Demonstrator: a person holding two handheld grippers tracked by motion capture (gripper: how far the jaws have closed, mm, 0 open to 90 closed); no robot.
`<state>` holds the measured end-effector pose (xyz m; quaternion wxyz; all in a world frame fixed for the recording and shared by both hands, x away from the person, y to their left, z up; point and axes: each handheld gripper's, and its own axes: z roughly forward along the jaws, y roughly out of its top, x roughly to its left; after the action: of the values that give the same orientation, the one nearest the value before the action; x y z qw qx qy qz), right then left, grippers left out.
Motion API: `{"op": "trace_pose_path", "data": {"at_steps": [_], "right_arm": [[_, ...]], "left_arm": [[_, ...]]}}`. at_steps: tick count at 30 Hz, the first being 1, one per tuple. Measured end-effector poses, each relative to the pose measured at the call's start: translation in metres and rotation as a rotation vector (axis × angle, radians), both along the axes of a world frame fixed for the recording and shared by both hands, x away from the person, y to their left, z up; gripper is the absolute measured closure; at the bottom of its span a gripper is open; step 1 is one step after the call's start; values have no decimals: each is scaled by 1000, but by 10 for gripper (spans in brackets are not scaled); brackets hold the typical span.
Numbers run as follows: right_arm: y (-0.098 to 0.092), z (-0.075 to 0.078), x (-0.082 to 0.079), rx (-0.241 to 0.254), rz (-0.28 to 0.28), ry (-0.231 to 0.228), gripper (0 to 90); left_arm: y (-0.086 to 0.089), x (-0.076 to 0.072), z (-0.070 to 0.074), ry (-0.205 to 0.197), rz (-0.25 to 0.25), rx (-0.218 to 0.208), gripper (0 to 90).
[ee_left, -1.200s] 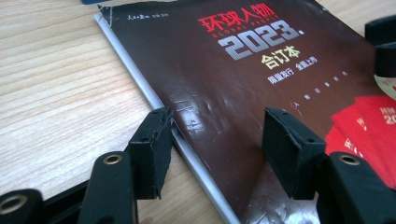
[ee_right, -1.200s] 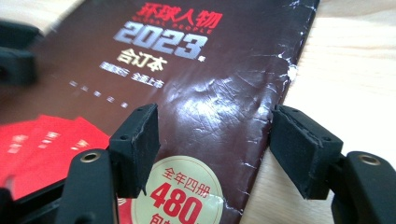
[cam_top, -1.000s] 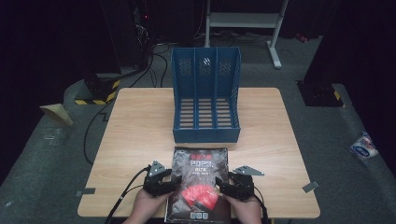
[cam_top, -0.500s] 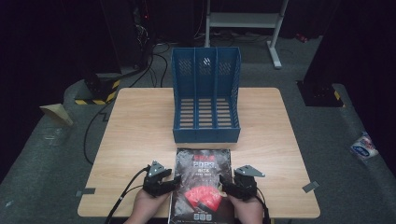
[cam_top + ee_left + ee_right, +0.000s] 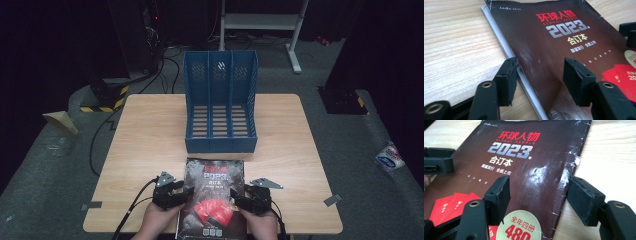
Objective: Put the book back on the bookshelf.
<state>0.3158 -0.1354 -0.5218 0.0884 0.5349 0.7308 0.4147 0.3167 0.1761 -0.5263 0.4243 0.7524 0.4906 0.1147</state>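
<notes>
In the high view we are seeing a brightly lit table against a surround that is falling into near-black; the picture is looking soft and slightly grainy, and fine detail is blurring. In both gripper views we are getting sharper, evenly lit close-ups. Overhead light is glaring off the book, showing creases as white streaks, and is washing out the wood at the right. The nearest jaws are appearing slightly out of focus.

Clearance at jaws
Bare table outboard of both jaws; blue file rack blocks ahead, beyond magazine.
</notes>
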Motion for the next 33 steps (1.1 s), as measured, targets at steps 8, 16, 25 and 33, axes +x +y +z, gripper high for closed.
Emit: {"op": "trace_pose_path", "data": {"at_steps": [8,16,25,33], "right_arm": [[1,0,0,4,-2,-13,356],[-1,1,-1,30,5,-37,375],[-2,3,-3,55,5,-60,393],[7,11,-10,222,129,-108,535]], "left_arm": [[2,1,0,-3,11,3,501],[-2,-1,0,-23,15,40,450],[-5,-2,0,-37,39,76,500],[-5,-2,0,-37,-4,75,538]]}}
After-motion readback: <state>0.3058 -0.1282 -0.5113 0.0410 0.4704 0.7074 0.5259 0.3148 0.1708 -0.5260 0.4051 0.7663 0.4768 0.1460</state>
